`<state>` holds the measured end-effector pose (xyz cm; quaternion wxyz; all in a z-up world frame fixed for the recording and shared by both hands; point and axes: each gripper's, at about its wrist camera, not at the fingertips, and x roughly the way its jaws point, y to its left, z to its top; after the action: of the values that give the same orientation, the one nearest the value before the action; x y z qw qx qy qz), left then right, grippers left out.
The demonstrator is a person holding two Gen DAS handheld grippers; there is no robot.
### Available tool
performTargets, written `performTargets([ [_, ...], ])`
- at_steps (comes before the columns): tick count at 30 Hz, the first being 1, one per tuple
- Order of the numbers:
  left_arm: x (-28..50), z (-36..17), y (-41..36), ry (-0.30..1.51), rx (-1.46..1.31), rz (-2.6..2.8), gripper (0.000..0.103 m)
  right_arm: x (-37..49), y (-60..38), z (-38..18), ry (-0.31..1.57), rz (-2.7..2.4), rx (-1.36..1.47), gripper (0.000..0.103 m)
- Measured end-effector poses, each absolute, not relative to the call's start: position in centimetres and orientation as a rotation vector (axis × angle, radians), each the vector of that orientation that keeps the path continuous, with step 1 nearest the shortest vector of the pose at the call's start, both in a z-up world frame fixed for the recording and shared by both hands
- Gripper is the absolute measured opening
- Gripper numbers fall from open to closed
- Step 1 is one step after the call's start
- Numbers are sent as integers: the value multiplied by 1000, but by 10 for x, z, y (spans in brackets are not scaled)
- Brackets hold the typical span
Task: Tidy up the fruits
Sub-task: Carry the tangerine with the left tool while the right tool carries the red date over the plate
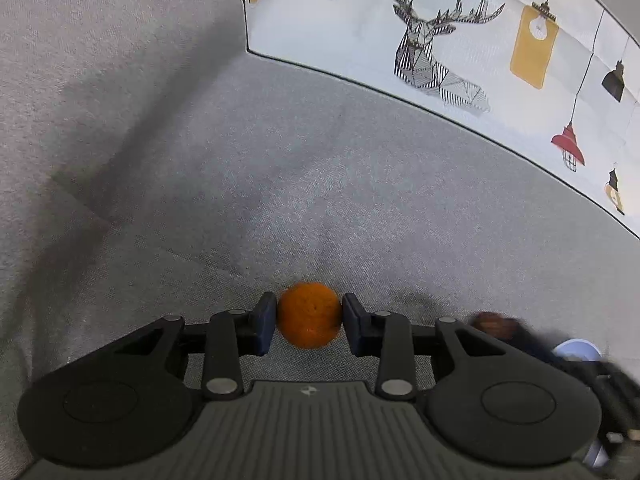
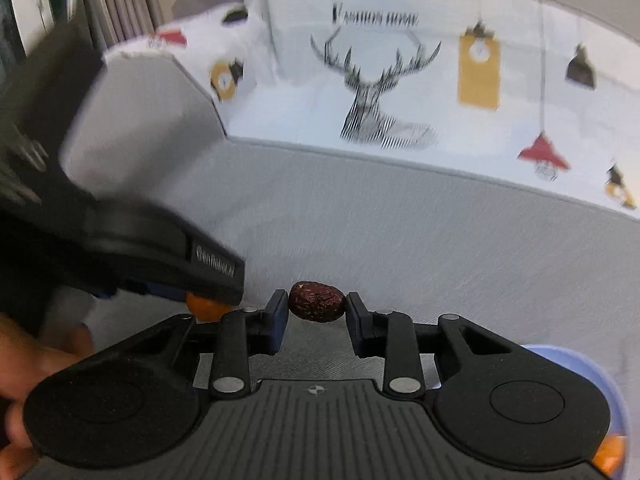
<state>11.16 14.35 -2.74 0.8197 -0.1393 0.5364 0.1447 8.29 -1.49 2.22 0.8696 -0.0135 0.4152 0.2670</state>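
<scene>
The left claw (image 1: 309,316) grips a small orange (image 1: 310,314) at lower centre, above bare grey sofa fabric (image 1: 240,180) that runs open to the printed cloth's edge (image 1: 400,96) at upper right. The right claw (image 2: 317,308) pinches a wrinkled red date (image 2: 316,307). A pale blue bowl (image 2: 576,360) (cut off, lower right) is blurred.

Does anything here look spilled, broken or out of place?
Nothing stands out. The left gripper cleanly holds a small round orange fruit, the right gripper a wrinkled dark red date, over the grey fabric surface.
</scene>
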Motion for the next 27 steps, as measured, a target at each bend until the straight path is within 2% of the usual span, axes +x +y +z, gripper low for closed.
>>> performTargets([
  [6,94,-6,131,1039,-247,265,39,66,-73,91,722,482,15,33],
  [10,82,13,115,954,-192,211,39,46,-134,112,655,404,35,33],
  [13,72,27,100,892,-153,162,39,29,-179,103,654,312,74,33],
  [18,51,42,71,843,-140,70,39,20,-224,67,777,212,130,33],
  [27,26,25,-16,840,-17,-164,39,18,-230,53,795,211,75,33],
])
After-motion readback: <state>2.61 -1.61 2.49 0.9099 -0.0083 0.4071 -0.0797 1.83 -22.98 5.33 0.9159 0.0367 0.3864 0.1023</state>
